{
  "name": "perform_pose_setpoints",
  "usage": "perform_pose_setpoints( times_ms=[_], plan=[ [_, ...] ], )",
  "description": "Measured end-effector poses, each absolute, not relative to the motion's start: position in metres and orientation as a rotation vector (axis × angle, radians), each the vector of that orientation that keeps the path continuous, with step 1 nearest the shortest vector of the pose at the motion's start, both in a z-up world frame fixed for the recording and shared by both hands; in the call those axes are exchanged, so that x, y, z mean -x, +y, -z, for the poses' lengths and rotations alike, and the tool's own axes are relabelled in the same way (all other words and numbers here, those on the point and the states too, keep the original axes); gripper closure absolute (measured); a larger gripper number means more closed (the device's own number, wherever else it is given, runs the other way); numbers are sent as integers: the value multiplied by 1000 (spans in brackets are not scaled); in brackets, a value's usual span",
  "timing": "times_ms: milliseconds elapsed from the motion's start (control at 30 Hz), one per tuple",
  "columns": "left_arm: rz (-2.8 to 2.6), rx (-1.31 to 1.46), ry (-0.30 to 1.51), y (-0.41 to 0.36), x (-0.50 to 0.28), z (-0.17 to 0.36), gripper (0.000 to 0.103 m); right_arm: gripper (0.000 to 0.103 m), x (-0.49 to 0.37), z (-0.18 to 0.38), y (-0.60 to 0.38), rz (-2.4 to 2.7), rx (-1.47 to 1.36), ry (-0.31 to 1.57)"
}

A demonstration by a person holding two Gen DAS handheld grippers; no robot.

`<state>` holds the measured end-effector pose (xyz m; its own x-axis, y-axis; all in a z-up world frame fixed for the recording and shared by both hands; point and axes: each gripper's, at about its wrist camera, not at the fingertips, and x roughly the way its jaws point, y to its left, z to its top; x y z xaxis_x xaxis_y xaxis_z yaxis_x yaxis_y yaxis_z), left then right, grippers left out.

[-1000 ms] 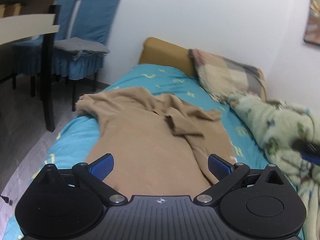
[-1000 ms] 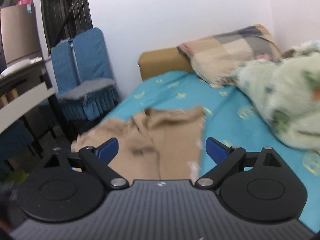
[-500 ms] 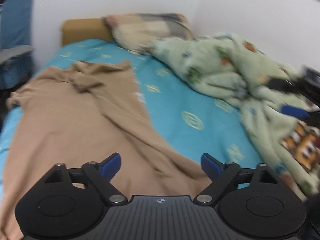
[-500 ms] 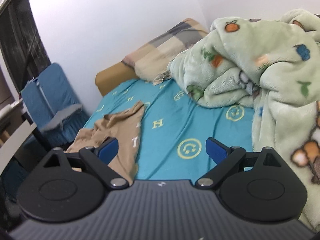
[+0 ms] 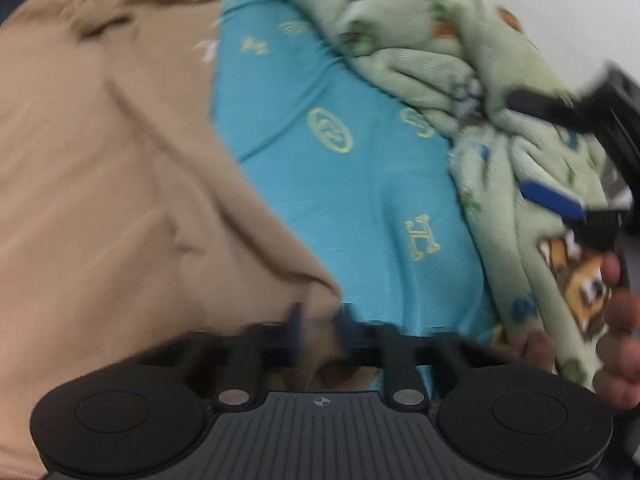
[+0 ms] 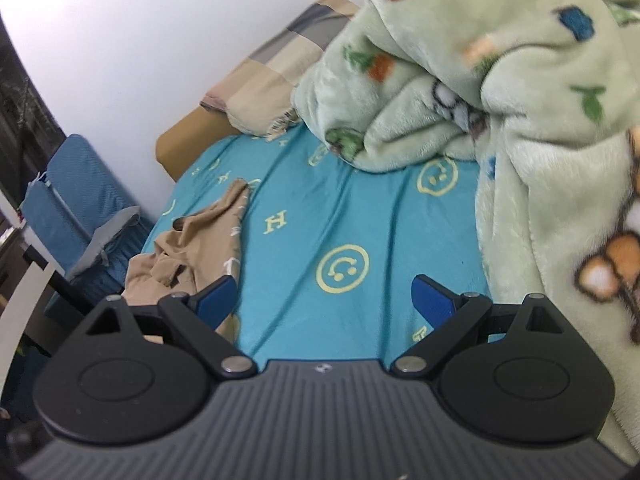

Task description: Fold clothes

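Observation:
A tan garment point(image 5: 100, 184) lies spread on the teal bedsheet point(image 5: 360, 184), filling the left of the blurred left wrist view. My left gripper point(image 5: 318, 330) has its fingers drawn close together over the garment's near right corner, with tan cloth between them. In the right wrist view the garment point(image 6: 196, 248) shows at the left, rumpled. My right gripper point(image 6: 324, 300) is open and empty above the sheet point(image 6: 340, 216), to the right of the garment. The right gripper point(image 5: 560, 168) also shows at the right edge of the left wrist view.
A green plush blanket point(image 6: 520, 100) is heaped along the bed's right side. A plaid pillow point(image 6: 276, 68) lies at the headboard point(image 6: 188, 140). Blue covered chairs point(image 6: 76, 200) stand left of the bed.
My left gripper dropped to the garment's near right corner and its fingers closed from wide open onto the cloth. Both views swung right, toward the blanket. The right gripper stayed open.

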<state>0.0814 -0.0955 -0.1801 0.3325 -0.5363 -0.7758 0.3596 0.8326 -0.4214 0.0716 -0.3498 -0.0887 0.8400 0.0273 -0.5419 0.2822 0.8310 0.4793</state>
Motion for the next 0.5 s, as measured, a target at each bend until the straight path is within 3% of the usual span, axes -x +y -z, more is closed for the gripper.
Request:
perform_pose_setpoints(
  times_ms=[300, 500],
  plan=[
    [566, 506, 1039, -1, -57, 124, 96, 8, -67, 90, -344, 160, -550, 584],
    [386, 396, 1075, 52, -50, 99, 97, 8, -68, 87, -330, 133, -496, 594]
  ],
)
